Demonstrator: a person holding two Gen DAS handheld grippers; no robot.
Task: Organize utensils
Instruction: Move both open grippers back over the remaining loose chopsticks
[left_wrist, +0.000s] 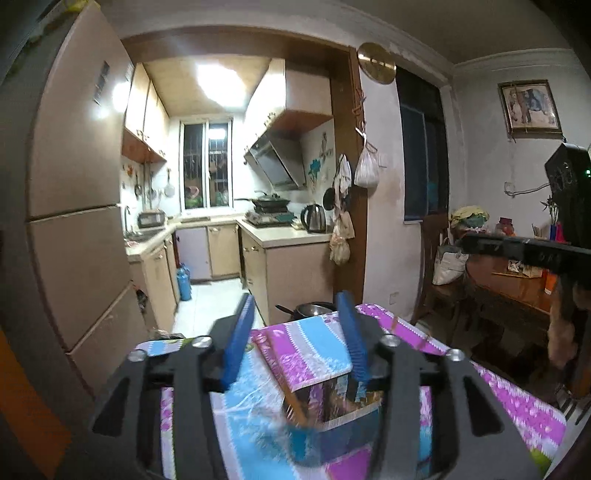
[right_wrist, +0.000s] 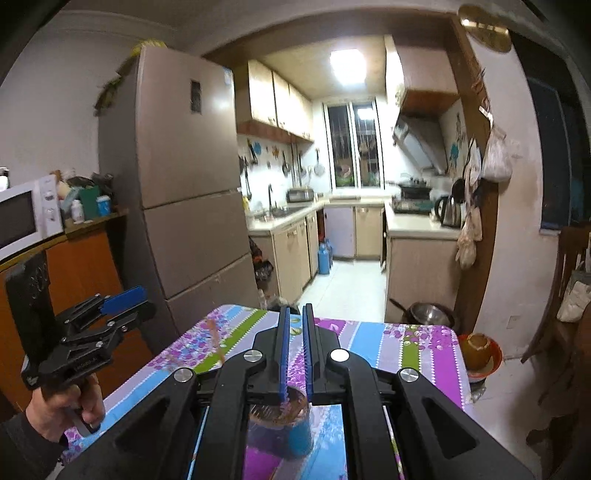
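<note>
A blue cup (right_wrist: 295, 439) with brown sticks in it stands on the flowered tablecloth (right_wrist: 373, 339), right under my right gripper (right_wrist: 296, 307). That gripper's blue fingers are nearly together with nothing between them. A blurred brown stick (right_wrist: 216, 343) shows above the cloth to its left. My left gripper (left_wrist: 296, 298) stands open and empty over the table, with the blurred blue cup (left_wrist: 306, 439) low beneath it. In the right wrist view the left gripper (right_wrist: 125, 301) is at the table's left edge, held by a hand (right_wrist: 62, 406). The right gripper's body (left_wrist: 524, 251) crosses the far right.
A folded patterned mat (left_wrist: 310, 354) lies on the table. A tall fridge (right_wrist: 184, 192) stands left of the kitchen doorway. A metal pot (right_wrist: 428, 314) sits on the floor beyond the table. An orange bowl (right_wrist: 480, 350) is at the right, a microwave (right_wrist: 26, 218) at the left.
</note>
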